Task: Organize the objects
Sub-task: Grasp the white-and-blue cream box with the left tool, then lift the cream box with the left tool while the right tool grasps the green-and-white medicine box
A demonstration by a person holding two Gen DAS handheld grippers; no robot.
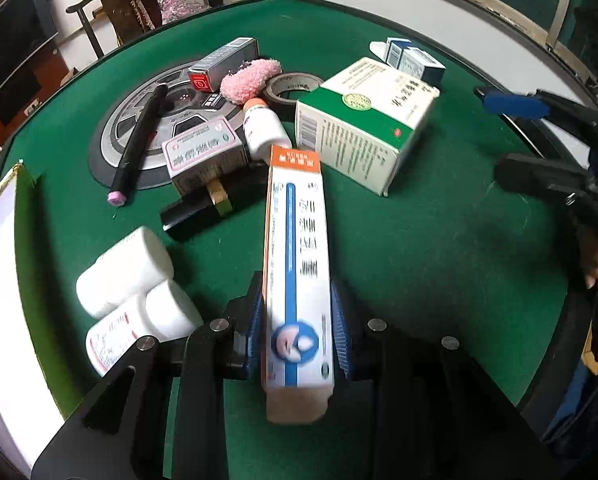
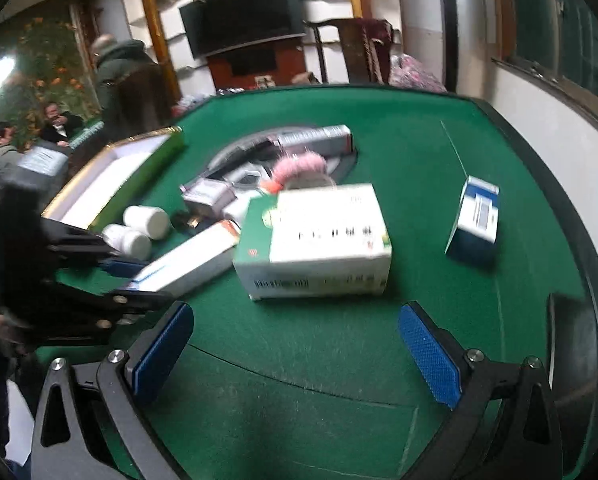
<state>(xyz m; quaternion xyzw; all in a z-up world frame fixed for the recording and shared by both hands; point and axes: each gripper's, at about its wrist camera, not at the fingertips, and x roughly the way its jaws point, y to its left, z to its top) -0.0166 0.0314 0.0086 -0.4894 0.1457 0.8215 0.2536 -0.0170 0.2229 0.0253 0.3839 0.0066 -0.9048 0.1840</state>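
- Nearest the lens, the left gripper [image 1: 297,336] clamps a long white, blue and orange carton [image 1: 295,272] between its blue pads; the carton's far end points into the clutter, and whether that end rests on the felt cannot be told
- The right gripper [image 2: 295,350] hangs above bare green table [image 2: 299,380], jaws spread wide and holding nothing
- Just to the left of the carton, two white pill bottles [image 1: 135,300] lie beside an open white tray with a gold and green rim [image 1: 21,208], which looks empty so far
- Farther out, a big green-and-white box [image 1: 363,132], a black marker [image 1: 139,144], a small white bottle with an orange cap [image 1: 263,126], a pink fluffy pad [image 1: 249,78] and a roll of tape [image 1: 291,88] sit unsorted
- At the far edge, small blue-and-white boxes [image 1: 411,58] stand apart
- Judging by this spread, sorting has barely begun: one carton in hand, nearly everything else waiting
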